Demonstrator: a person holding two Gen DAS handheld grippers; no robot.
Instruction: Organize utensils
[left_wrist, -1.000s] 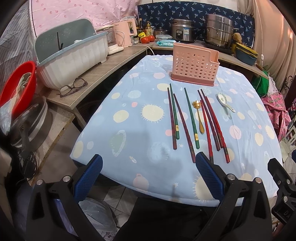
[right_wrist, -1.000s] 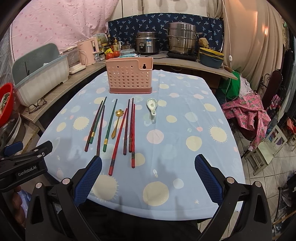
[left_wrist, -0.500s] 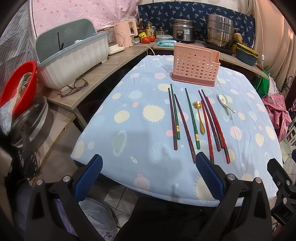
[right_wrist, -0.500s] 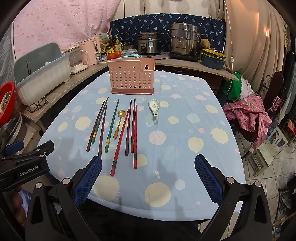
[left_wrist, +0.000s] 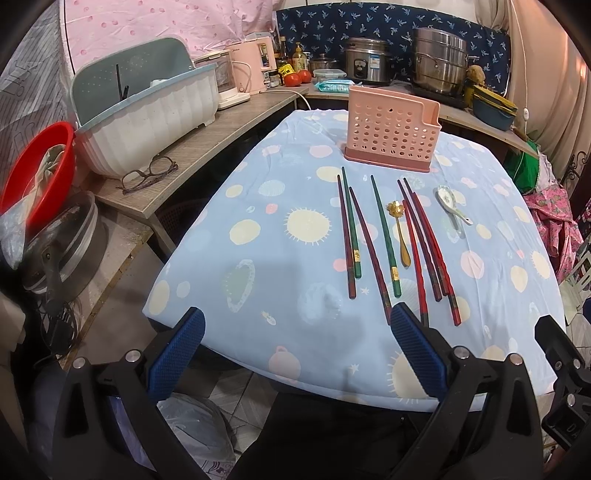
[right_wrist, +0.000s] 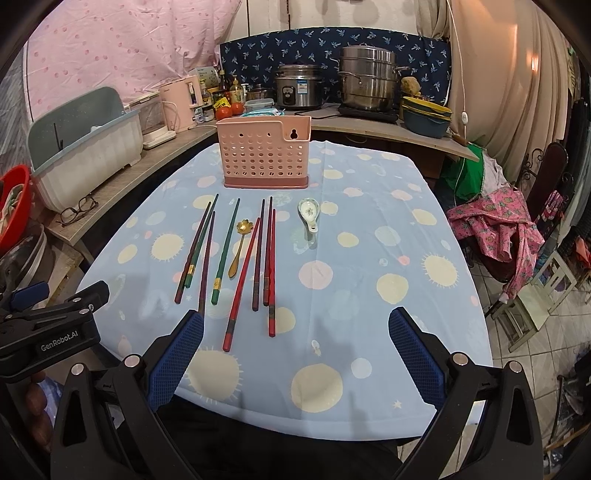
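On the blue spotted tablecloth (right_wrist: 369, 229), near the front edge: chopsticks (right_wrist: 236, 243) in red, green and dark maroon laid side by side, a gold spoon (right_wrist: 240, 245) among them, a white ceramic spoon (right_wrist: 308, 214) just beside. Behind them, upright and apparently empty: pink perforated utensil holder (right_wrist: 264, 157). Nothing sorted yet; every piece left to lift and stand inside. Left gripper (left_wrist: 295, 350) and right gripper (right_wrist: 291, 347) both spread wide, holding nothing, hovering at the near table edge.
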